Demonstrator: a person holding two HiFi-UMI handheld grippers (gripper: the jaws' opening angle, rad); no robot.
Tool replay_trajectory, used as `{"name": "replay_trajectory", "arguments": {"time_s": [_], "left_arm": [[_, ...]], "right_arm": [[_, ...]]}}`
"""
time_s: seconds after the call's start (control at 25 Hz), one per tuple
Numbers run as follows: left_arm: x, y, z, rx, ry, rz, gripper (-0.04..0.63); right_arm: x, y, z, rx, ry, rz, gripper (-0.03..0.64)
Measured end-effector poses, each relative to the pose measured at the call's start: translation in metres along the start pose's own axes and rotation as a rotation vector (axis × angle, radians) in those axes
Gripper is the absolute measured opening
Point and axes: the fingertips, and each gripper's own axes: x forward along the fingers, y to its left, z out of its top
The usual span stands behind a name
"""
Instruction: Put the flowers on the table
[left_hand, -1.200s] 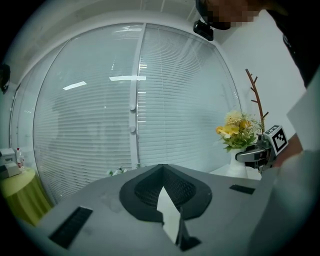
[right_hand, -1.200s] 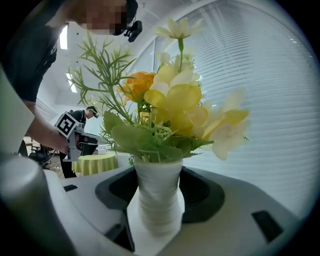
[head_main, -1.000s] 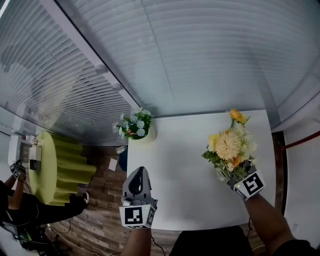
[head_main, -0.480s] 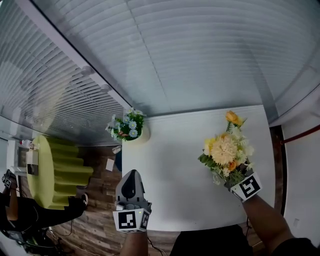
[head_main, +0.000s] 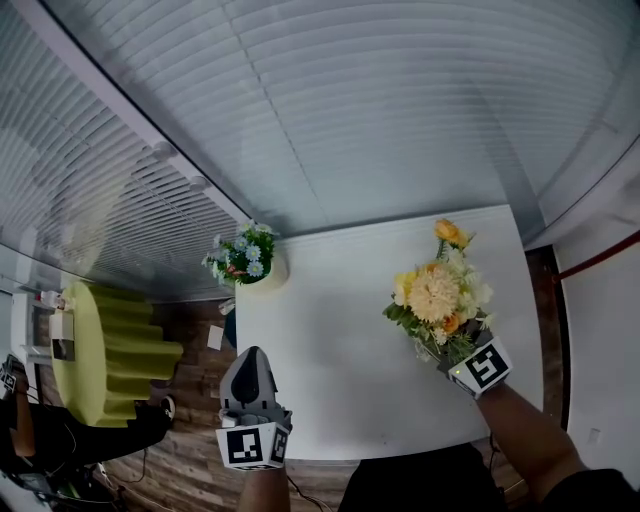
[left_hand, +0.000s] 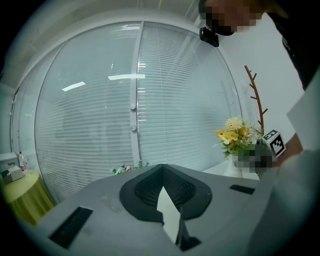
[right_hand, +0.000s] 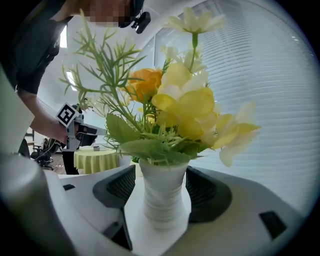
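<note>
White table (head_main: 340, 370), seen from above. A ribbed white vase (right_hand: 162, 197) holding yellow and orange flowers (head_main: 436, 300) stands upright on the table's right half. A small pot of blue and white flowers (head_main: 243, 262) sits at the far left corner, well apart from the vase.

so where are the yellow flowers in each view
Head view: flowers right of middle, on the table.
Left gripper view: right of middle, far off.
Right gripper view: centre, their vase between the right gripper's opening fingers.
Shared landmark: the blinds behind the flowers, in all three views.
</note>
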Motion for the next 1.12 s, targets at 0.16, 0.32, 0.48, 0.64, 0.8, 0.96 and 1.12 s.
{"name": "replay_trajectory", "arguments": {"time_s": [0.16,0.32,0.48,0.64,0.8,0.96,1.12], "left_arm": [[-0.007,-0.004,0.006,0.004,-0.008,-0.004,-0.005],[-0.012,-0.010,0.016,0.002,-0.045,-0.023,-0.005],[-0.018,-0.013,0.025,0.005,-0.059,-0.034,-0.005],[-0.026,-0.016,0.034,0.000,-0.084,-0.040,-0.005],[-0.033,-0.019,0.038,0.007,-0.080,-0.039,-0.005],[-0.039,-0.019,0.042,0.025,-0.083,-0.043,-0.005],[-0.045,-0.023,0.050,0.023,-0.099,-0.048,-0.005]], "right_arm": [[-0.010,0.000,0.000,0.014,0.004,-0.005,0.328],[-0.024,-0.002,0.005,0.028,0.008,-0.028,0.334],[-0.044,-0.006,0.013,0.018,0.012,-0.070,0.334],[-0.065,-0.007,0.026,0.001,-0.005,-0.098,0.334],[-0.082,-0.005,0.044,-0.003,-0.021,-0.117,0.334],[-0.095,0.000,0.060,-0.015,-0.041,-0.138,0.334],[-0.110,-0.005,0.077,-0.004,-0.060,-0.181,0.334]]}}
